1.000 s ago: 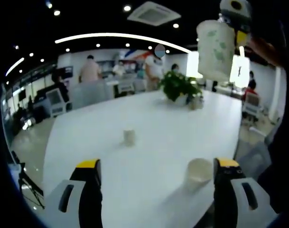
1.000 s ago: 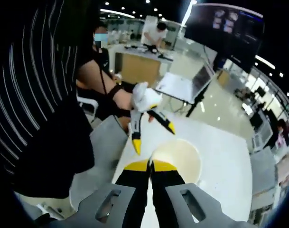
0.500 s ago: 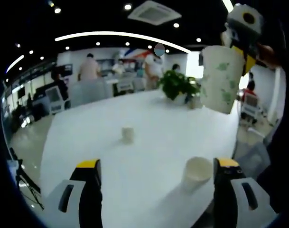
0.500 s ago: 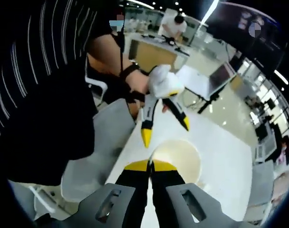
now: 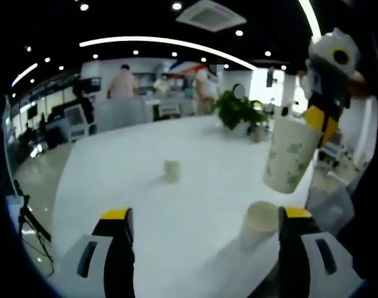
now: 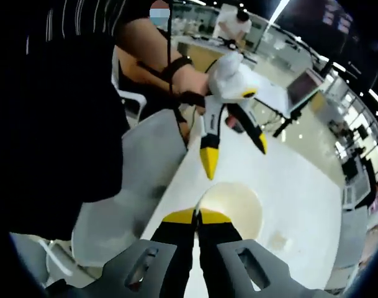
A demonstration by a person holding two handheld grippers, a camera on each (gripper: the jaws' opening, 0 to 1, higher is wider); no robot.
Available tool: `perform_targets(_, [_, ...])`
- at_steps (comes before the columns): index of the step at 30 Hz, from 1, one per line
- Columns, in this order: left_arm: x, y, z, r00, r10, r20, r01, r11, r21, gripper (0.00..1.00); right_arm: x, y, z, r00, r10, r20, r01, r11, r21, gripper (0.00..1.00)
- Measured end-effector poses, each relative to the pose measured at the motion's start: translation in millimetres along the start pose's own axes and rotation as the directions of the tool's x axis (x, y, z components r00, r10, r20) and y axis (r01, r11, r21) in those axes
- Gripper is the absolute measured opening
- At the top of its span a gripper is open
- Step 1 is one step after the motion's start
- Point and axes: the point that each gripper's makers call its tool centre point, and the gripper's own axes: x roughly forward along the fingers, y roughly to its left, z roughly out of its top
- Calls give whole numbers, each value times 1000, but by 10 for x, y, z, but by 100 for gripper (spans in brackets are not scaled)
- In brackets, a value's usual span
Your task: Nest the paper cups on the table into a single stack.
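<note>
My right gripper is shut on the rim of a green-patterned paper cup, whose pale inside opens just past its jaws. In the left gripper view that cup hangs tilted from the right gripper, above and a little right of a plain paper cup standing on the white table. A third, small cup stands farther out at mid-table. My left gripper is open, low over the near table edge, and the plain cup is beside its right jaw. A hand holds the left gripper.
A potted plant stands at the table's far end. A grey chair sits against the table edge beside the person in a striped top. People and desks fill the office behind.
The right gripper has lowered the patterned cup from high up to just above the plain cup. The left gripper stays open and nearly still.
</note>
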Motion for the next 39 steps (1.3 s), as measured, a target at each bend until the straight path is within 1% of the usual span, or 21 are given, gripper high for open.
perform_targets(3, [-8,0,-5,1000,2,4,-2,1000,-1,95,157,40,-57,1000,6,-6,-6,1000,20,0])
perform_targets(6, [-16,2,-17,1000,1,6,-1,1000,-19,96,292,77,-189,998,15,-55,-14,1000,19,0])
perform_targets(9, [-30,17,-36,1000,2,-3,-2,1000,-18,95,374,103,-249,998,24,-58,-22,999,36,0])
perform_targets(12, [-52,36,-19,1000,5,-1,-5,1000,-14,95,461,129,-318,997,35,-66,-31,998,57,0])
perform_targets(15, [-75,57,-9,1000,11,6,-11,1000,-29,96,526,156,-347,997,41,-69,-37,998,59,0])
perform_targets(19, [-83,61,-40,1000,16,0,-16,999,-33,95,620,179,-388,996,49,-78,-43,997,70,0])
perform_targets(21, [-87,51,-57,1000,16,-6,-16,999,-29,95,676,190,-434,995,56,-88,-50,996,68,0])
perform_targets(29, [-123,66,-63,1000,26,-1,-26,999,-42,95,803,223,-587,991,79,-106,-70,994,86,0])
perform_targets(34, [-131,89,-90,1000,29,-2,-29,998,-50,95,885,246,-644,989,92,-115,-82,992,91,0])
perform_targets(36, [-125,70,-85,1000,25,2,-25,998,-57,95,914,254,-648,989,97,-111,-87,991,98,0])
perform_targets(39, [-119,69,-97,1000,25,-2,-25,998,-50,95,959,256,-672,988,100,-116,-87,990,112,0])
